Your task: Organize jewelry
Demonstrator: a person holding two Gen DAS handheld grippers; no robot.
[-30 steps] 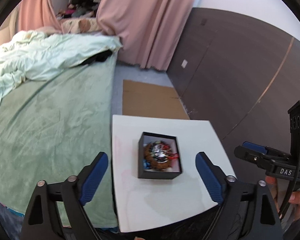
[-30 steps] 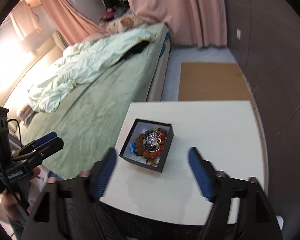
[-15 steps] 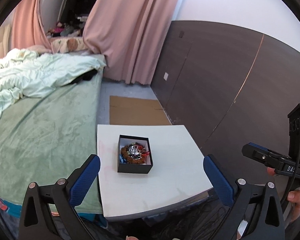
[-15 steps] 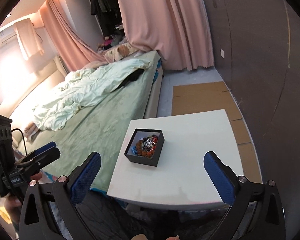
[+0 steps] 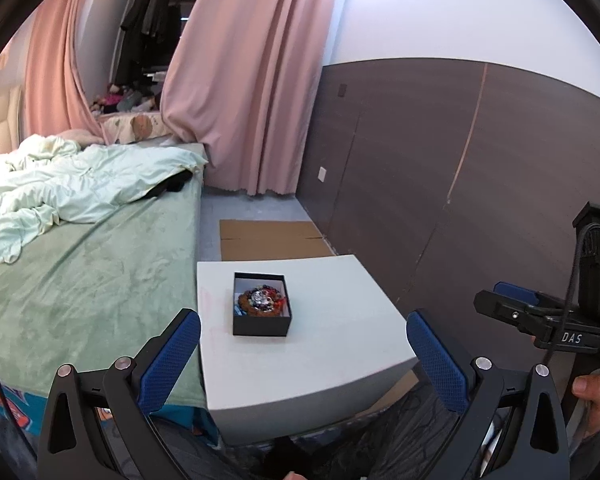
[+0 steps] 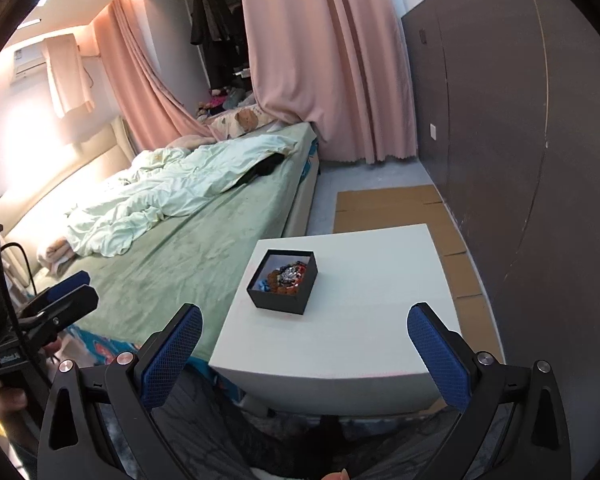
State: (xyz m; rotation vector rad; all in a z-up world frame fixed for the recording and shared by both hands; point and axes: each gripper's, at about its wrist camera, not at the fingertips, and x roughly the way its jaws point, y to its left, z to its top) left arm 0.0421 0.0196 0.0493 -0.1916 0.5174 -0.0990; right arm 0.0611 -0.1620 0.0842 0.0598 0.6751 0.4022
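A small black open box (image 5: pixel 262 306) stands on a low white table (image 5: pixel 332 344). Inside it lies a heap of jewelry (image 5: pixel 262 300): brown bead bracelets, a silvery piece, red and blue bits. The box (image 6: pixel 283 282) and jewelry (image 6: pixel 286 276) also show in the right wrist view on the table (image 6: pixel 360 320). My left gripper (image 5: pixel 300 356) is open and empty, held back from the table's near edge. My right gripper (image 6: pixel 304 356) is open and empty too, off the table's near edge. Each gripper shows at the edge of the other's view.
A bed with a green cover (image 5: pixel 80 288) and a crumpled pale duvet (image 5: pixel 72 192) adjoins the table's left side. Flattened cardboard (image 5: pixel 268 238) lies on the floor behind the table. A dark panelled wall (image 5: pixel 440 184) runs along the right. Pink curtains (image 5: pixel 252 92) hang at the back.
Both grippers have pulled back and risen away from the table, so the box looks smaller and farther. The box and jewelry have not moved.
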